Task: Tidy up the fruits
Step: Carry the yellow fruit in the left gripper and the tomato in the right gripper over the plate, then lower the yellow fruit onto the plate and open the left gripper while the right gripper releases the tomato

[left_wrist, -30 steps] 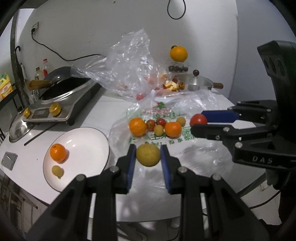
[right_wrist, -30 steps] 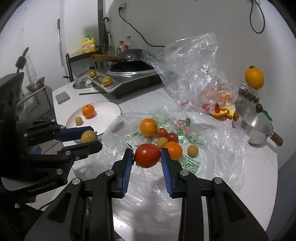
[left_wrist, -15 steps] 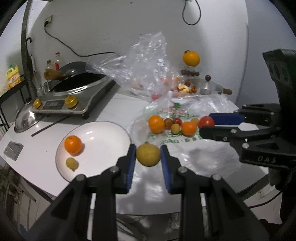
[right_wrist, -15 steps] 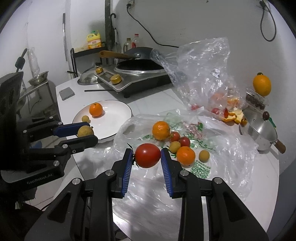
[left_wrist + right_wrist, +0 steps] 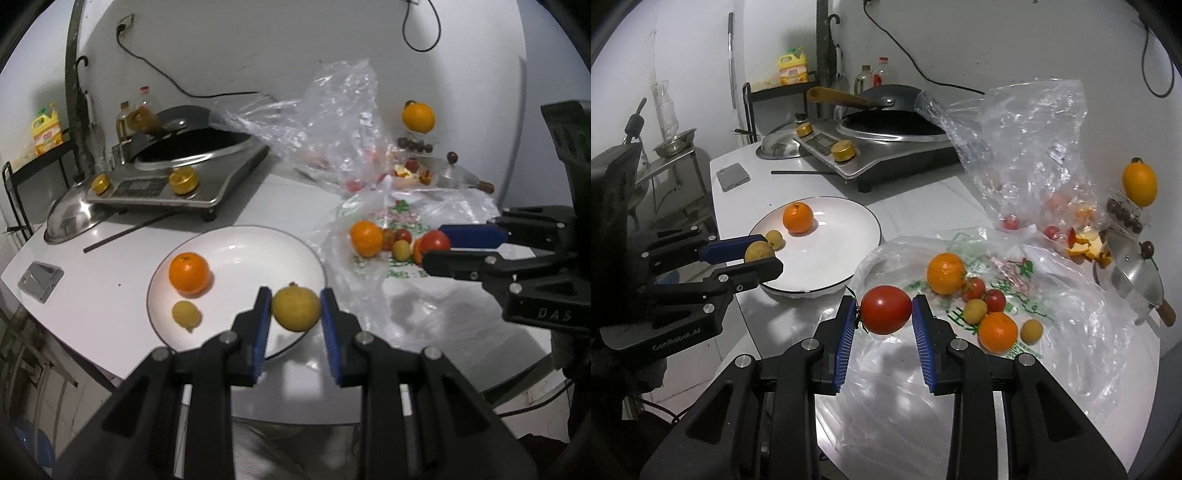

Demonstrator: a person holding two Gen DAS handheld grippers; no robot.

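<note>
Here the left gripper (image 5: 295, 314) clamps a yellow fruit (image 5: 295, 308) at lower centre, over the white plate's (image 5: 255, 240) near rim by the table edge. The plate holds an orange (image 5: 189, 273) and a small yellow fruit (image 5: 186, 313). The right gripper (image 5: 885, 314) grips a tomato (image 5: 885, 309) above the plastic bag (image 5: 1071, 332).

Your white table (image 5: 288, 199) carries the plate (image 5: 240, 240), induction cooker (image 5: 207, 184), pot lid (image 5: 70, 221) (left edge) and plastic bags (image 5: 1071, 325).
</note>
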